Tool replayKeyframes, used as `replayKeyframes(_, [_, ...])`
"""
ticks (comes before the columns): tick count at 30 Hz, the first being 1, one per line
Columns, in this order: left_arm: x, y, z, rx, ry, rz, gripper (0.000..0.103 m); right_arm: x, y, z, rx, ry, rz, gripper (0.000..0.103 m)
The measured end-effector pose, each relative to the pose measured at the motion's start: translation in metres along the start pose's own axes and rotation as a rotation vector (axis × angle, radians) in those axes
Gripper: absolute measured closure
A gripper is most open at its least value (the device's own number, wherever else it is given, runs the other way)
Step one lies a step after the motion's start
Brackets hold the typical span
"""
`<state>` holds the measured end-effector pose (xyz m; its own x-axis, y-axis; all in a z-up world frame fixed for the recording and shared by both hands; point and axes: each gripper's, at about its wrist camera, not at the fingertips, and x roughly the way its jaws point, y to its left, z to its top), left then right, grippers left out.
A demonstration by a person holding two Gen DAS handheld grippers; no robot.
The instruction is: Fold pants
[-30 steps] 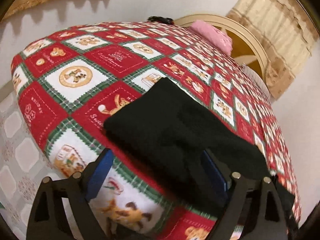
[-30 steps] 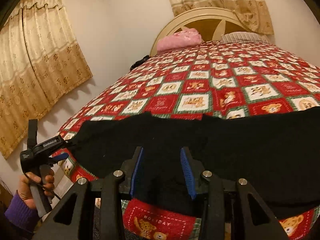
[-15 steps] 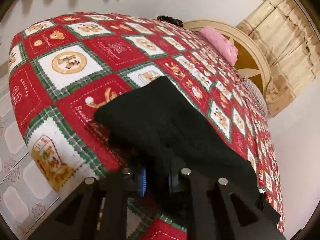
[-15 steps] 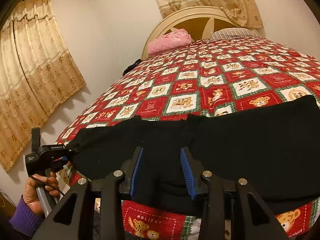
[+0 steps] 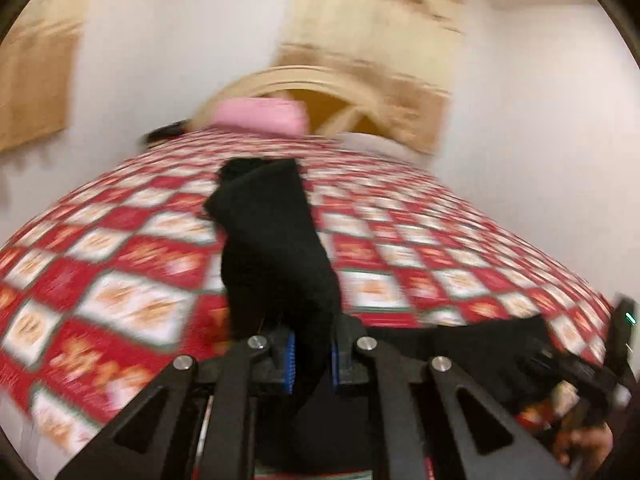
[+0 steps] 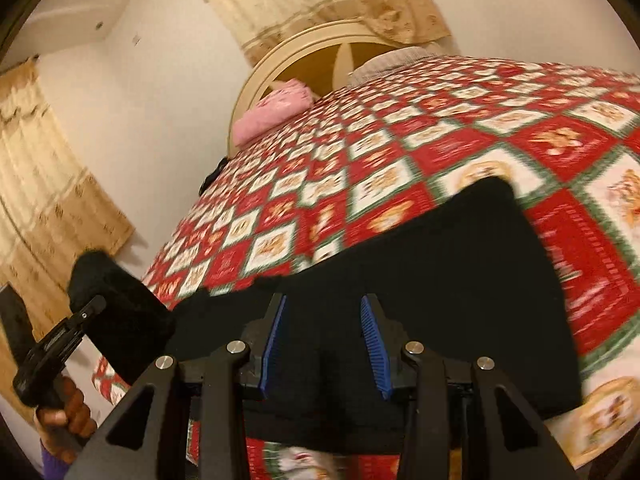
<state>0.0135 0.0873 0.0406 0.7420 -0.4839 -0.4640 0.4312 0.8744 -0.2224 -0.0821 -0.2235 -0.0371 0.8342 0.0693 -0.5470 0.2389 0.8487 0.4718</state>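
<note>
The black pants lie across the near edge of a bed with a red, white and green checked cover. My left gripper is shut on one end of the pants and holds that end lifted off the bed. In the right wrist view the left gripper shows at the far left with the lifted black cloth above it. My right gripper has its blue pads apart with black cloth between them; whether they press the cloth is unclear.
A pink pillow and a cream arched headboard stand at the bed's far end. Beige curtains hang on the left wall. A small dark item lies at the bed's far left edge.
My left gripper closed on the pants' end, lifted it off the bed and swung round towards the headboard. My right gripper stayed at the near edge and tilted left.
</note>
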Motion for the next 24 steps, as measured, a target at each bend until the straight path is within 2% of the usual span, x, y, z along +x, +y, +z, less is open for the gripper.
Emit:
replayKeyframes(4, [0.023,-0.065,-0.01,0.135,0.065,-0.189,0.09,-0.014,-0.025,0.01,0.067,-0.031,0.005,0.063])
replayKeyframes(7, [0.037,-0.1,-0.034,0.24,0.12,-0.272,0.09,-0.023,-0.03,0.011,0.071,-0.043,0.005,0.063])
replayKeyframes(9, [0.057,-0.12,-0.062,0.334,0.206,-0.285,0.09,-0.025,-0.029,0.009,0.066,-0.039,0.006,0.063])
replayKeyframes(11, [0.071,-0.127,-0.081,0.393,0.263,-0.258,0.089,-0.023,-0.029,0.005,0.068,-0.025,0.009,0.063])
replayKeyframes(14, [0.066,-0.127,-0.089,0.462,0.228,-0.224,0.081,-0.02,-0.03,0.002,0.065,-0.011,0.012,0.063])
replayKeyframes(15, [0.064,-0.127,-0.086,0.476,0.241,-0.232,0.073,-0.019,-0.03,0.002,0.067,-0.009,0.018,0.063])
replayKeyframes(16, [0.061,-0.123,-0.081,0.478,0.254,-0.244,0.061,-0.018,-0.029,0.002,0.07,-0.011,0.03,0.063])
replayKeyframes(17, [0.057,-0.122,-0.079,0.475,0.256,-0.248,0.053,-0.018,-0.028,0.003,0.072,-0.013,0.044,0.063])
replayKeyframes(18, [0.05,-0.113,-0.073,0.459,0.247,-0.251,0.039,-0.018,-0.027,0.003,0.074,-0.013,0.055,0.063])
replayKeyframes(19, [0.046,-0.111,-0.072,0.448,0.236,-0.252,0.031,-0.018,-0.026,0.005,0.079,-0.015,0.075,0.063])
replayKeyframes(21, [0.03,-0.091,-0.061,0.388,0.203,-0.267,0.024,-0.019,-0.023,0.007,0.093,-0.022,0.129,0.062])
replayKeyframes(23, [0.02,-0.07,-0.052,0.328,0.176,-0.254,0.019,-0.018,-0.02,0.009,0.109,-0.027,0.157,0.044])
replayKeyframes(24, [0.015,-0.057,-0.048,0.295,0.158,-0.224,0.017,-0.017,-0.021,0.011,0.118,-0.035,0.155,0.042])
